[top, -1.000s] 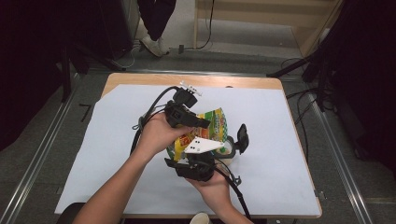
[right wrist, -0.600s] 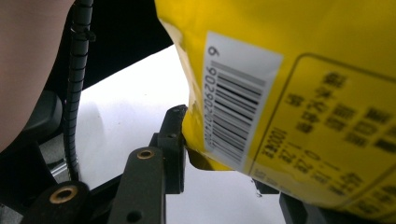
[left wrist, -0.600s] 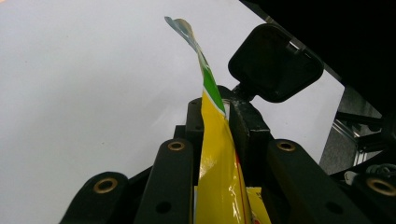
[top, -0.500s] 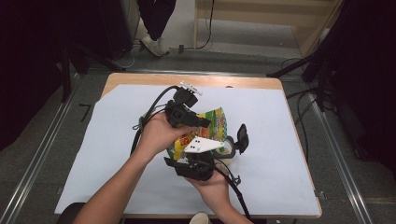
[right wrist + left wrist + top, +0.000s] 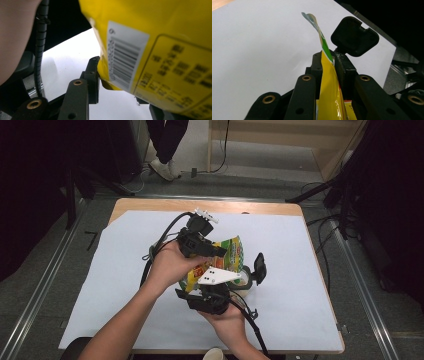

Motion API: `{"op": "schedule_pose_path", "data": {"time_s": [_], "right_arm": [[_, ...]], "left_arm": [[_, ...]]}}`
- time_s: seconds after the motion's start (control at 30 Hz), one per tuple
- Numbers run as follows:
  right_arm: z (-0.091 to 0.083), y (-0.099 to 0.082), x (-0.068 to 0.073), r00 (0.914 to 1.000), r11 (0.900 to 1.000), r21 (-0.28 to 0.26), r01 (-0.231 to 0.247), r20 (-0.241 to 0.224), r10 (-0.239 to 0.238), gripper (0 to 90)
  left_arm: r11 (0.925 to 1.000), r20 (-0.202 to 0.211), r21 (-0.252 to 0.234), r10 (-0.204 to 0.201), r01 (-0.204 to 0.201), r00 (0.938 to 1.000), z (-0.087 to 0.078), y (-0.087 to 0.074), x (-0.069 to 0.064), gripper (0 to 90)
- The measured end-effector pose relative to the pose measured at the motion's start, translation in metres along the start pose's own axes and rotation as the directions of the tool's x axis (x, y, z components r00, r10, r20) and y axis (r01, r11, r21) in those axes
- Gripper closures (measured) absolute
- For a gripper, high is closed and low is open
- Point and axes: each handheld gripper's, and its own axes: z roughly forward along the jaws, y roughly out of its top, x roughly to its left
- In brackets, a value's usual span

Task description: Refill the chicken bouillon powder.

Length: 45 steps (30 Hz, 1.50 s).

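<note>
A yellow and green snack bag (image 5: 233,251) is held up over the middle of the table between both grippers. My left gripper (image 5: 211,251) comes from the left, and in the left gripper view my left gripper (image 5: 328,62) is shut on the bag's (image 5: 329,90) flat sealed edge. From the near side my right gripper (image 5: 237,279), with its white plate, takes the bag's lower end. In the right gripper view the bag (image 5: 162,37) shows its barcode; my right gripper (image 5: 122,92) has one jaw pressing its corner and the other hidden behind the bag.
A white sheet (image 5: 310,270) covers the wooden table (image 5: 150,206). A black rounded pad (image 5: 259,266) stands just right of the bag. Cables trail from both grippers. A person's legs and a shoe (image 5: 162,167) are beyond the far edge. Metal rails (image 5: 40,285) run along the floor.
</note>
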Motion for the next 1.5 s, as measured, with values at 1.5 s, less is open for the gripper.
{"op": "schedule_pose_path", "data": {"time_s": [1.5], "right_arm": [[0.0008,-0.0001,-0.0044,1.0,0.9994,0.033,-0.003,0.004,0.003,63.6]], "left_arm": [[0.9993,0.02,0.026,-0.027,0.026,0.9994,0.0073,0.0011,0.0088,78.7]]}}
